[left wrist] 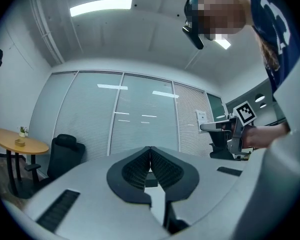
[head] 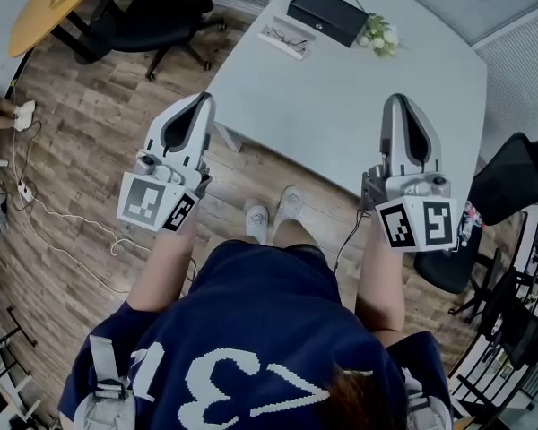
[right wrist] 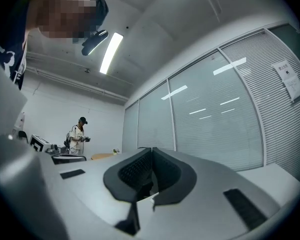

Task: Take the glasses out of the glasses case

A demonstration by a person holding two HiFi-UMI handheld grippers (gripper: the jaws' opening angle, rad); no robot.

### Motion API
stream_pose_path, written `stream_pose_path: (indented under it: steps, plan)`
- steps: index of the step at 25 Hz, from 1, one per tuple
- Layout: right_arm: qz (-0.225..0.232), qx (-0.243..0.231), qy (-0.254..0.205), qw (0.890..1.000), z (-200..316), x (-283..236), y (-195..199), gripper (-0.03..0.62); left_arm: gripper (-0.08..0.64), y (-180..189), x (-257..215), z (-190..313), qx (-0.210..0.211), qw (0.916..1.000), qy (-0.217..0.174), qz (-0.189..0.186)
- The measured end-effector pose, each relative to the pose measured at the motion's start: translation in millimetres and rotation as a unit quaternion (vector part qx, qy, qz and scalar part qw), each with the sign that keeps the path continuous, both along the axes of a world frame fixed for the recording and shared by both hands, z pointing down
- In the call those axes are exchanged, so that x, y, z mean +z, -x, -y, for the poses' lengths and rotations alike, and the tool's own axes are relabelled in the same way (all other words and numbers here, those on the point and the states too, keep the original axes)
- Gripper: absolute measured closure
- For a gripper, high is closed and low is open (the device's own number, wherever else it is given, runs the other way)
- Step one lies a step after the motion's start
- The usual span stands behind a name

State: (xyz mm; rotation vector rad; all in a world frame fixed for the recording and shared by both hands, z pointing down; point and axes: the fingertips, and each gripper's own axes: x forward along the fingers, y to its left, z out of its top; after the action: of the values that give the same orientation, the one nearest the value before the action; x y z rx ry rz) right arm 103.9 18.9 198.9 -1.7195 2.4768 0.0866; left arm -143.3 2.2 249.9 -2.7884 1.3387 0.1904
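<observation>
A black rectangular case (head: 327,13) lies shut at the far end of the grey table (head: 359,124). Just left of it, a pair of dark-framed glasses (head: 289,38) rests on a flat white piece. Both grippers are held up over the near table edge, far from these things. My left gripper (head: 203,99) hangs over the floor beside the table's left corner; in its own view the left gripper (left wrist: 150,149) has its jaws pressed together on nothing. My right gripper (head: 396,101) is over the table's near right part; the right gripper (right wrist: 151,150) also shows touching, empty jaws.
A small bunch of white flowers (head: 379,36) stands right of the case. An orange round table (head: 49,7) and a black office chair (head: 157,16) are at the far left, another black chair (head: 520,182) at the right. Cables (head: 36,204) run over the wooden floor. Another person (right wrist: 79,136) stands far off.
</observation>
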Motion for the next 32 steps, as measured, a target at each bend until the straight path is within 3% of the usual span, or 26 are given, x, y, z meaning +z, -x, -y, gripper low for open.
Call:
stream_pose_path:
  steps: [6, 15, 23, 32]
  plan:
    - [0.001, -0.020, -0.005, 1.000, 57, 3, -5, 0.565, 0.546, -3, 6, 47, -0.023, 0.9997, 0.003, -0.001]
    - [-0.013, -0.072, -0.013, 0.997, 160, -4, -32, 0.565, 0.546, -37, -6, 133, -0.061, 0.9981, -0.008, 0.003]
    - [-0.027, -0.138, 0.030, 0.990, 228, 37, -35, 0.563, 0.546, -63, 13, 185, -0.089, 0.9959, 0.014, 0.007]
    - [-0.067, -0.165, 0.127, 0.976, 275, 130, 6, 0.563, 0.545, -74, 50, 224, -0.070, 0.9960, 0.055, 0.008]
